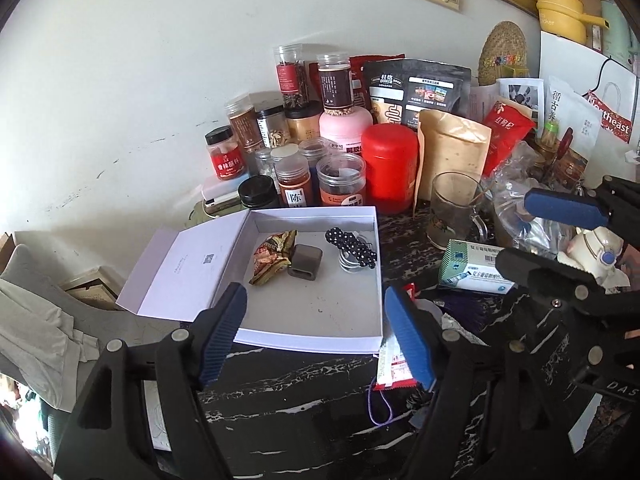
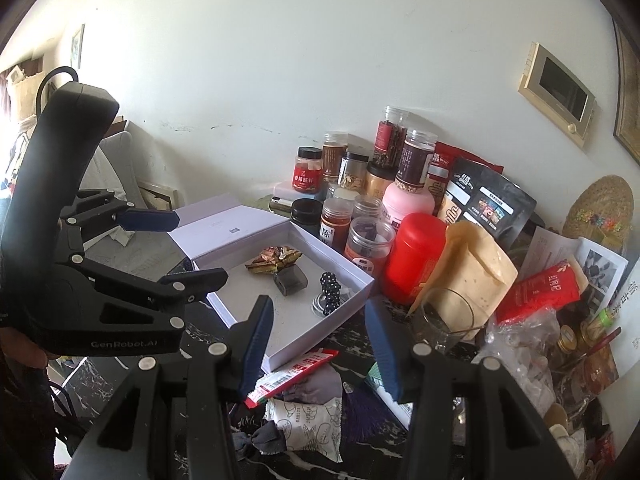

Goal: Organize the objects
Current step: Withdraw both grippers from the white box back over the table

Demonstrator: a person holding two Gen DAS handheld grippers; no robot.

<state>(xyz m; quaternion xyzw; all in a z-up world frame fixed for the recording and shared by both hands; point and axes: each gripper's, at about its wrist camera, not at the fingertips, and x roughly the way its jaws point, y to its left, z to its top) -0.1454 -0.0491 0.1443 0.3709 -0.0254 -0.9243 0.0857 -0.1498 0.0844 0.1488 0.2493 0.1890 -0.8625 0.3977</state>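
An open white box [image 1: 320, 320] lies on the dark marble table with its lid [image 1: 188, 276] folded out to the left. Inside it are a gold and red snack wrapper [image 1: 274, 256], a small grey-brown block [image 1: 306, 266] and a black polka-dot hair clip [image 1: 352, 248]. My left gripper [image 1: 316, 336] hovers open over the box's near edge, nothing between its fingers. My right gripper [image 2: 320, 344] is open too, above a red and white sachet [image 2: 296, 372] by the box's corner. Each gripper shows in the other's view, the left gripper [image 2: 200, 246] and the right gripper [image 1: 516, 230].
Jars, a red canister [image 1: 390, 168] and pouches crowd the wall behind the box. A glass mug [image 1: 456, 208], a green and white medicine box [image 1: 468, 268], crumpled plastic and a white snack packet [image 2: 312, 420] lie to the right. A chair with cloth stands past the table's left edge.
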